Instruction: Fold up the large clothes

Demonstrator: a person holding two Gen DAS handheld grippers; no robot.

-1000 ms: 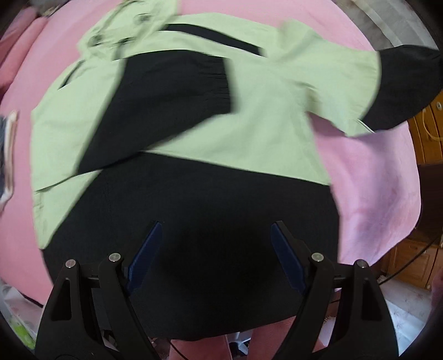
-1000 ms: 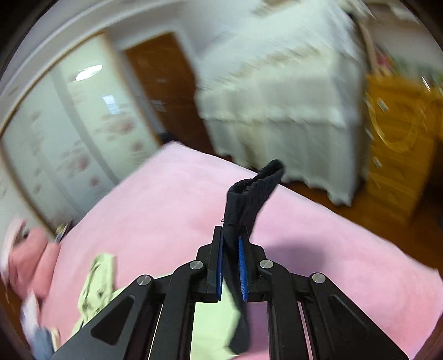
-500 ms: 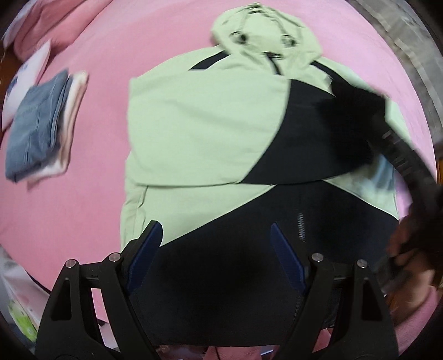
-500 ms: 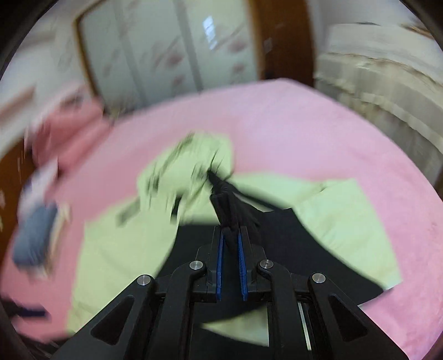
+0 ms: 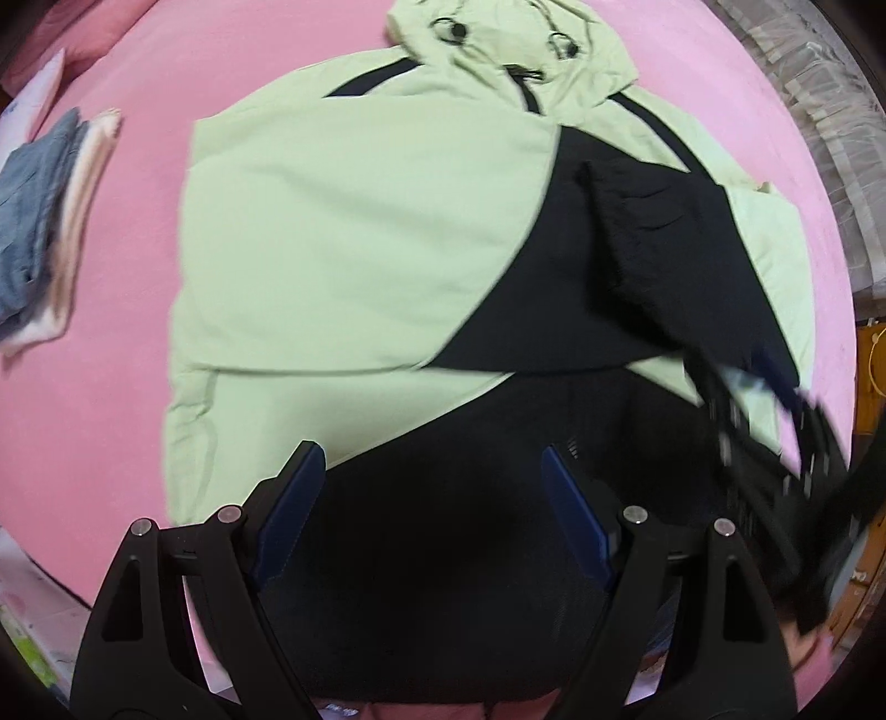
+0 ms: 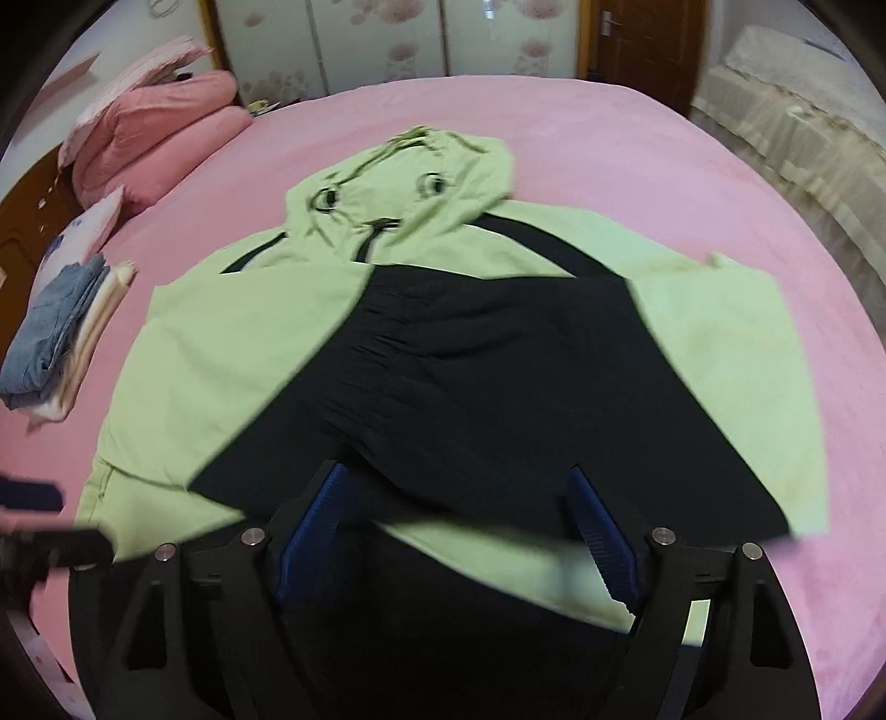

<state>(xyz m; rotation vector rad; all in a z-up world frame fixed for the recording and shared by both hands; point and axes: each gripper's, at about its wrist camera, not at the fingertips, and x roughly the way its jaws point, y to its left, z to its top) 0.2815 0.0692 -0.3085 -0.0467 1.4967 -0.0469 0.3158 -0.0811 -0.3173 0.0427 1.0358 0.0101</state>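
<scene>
Your right claw [image 6: 454, 531] has just been opening, its jaws spread with nothing pinched, above the black sleeve [image 6: 443, 354]. Your left claw [image 5: 429, 498] is spread too. The pale-green-and-black hooded jacket [image 5: 354, 232] lies flat on the pink bed [image 5: 111, 387].

Hooded jacket [image 6: 232, 354] flat on the bed [image 6: 637, 149], hood [image 6: 398, 183] at the far end, hem nearest the cameras. Both sleeves folded across the chest; right sleeve [image 6: 498, 360] on top, its cuff [image 6: 365, 354] near the jacket's middle. Right gripper [image 6: 459, 531] above the near part of the jacket, jaws just spread, nothing between them. Left gripper [image 5: 426, 515] over the hem, jaws apart, nothing between. Stack of folded clothes [image 6: 61, 327] on the bed, left of the jacket, well apart. Pillows [image 6: 160, 138] at the far left corner, behind the stack. Wardrobe doors [image 6: 387, 39] behind the bed.
</scene>
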